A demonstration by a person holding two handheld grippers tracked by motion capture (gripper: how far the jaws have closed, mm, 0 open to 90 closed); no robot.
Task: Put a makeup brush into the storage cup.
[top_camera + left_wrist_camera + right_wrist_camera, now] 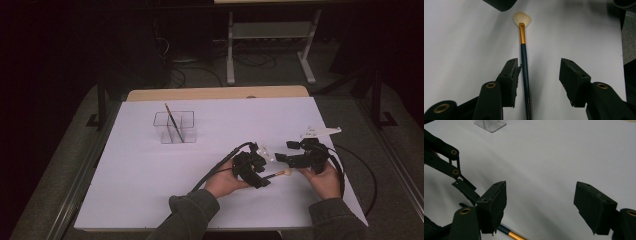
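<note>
A slim brush (525,75) lies flat on the white table cover (150,175), near the front of the table between the two hands. It has a long dark handle, a gold metal collar (522,35) and a small pale fan of bristles (522,18) at the far end. It is judged to be very light and stiff along the handle, while the bristles are soft and easily bent or splayed. The lacquered handle looks smooth and is likely to roll or slip if pinched off-centre.

The best hold is judged to be on the dark handle, somewhat behind the collar, well away from the bristles; a squeeze across the handle should be enough.

The left gripper (539,75) is set over the handle with its jaws about half open. The handle lies between them, just against the left pad, and is not clamped: the other pad stands apart from it. Nothing is held by it yet.

The right gripper (540,205) is held just beside the brush with its jaws wide apart and empty; the collar end passes under its left jaw.

Farther back on the table a clear divided box (175,127) is seen, with another thin brush (172,120) leaning in it.
</note>
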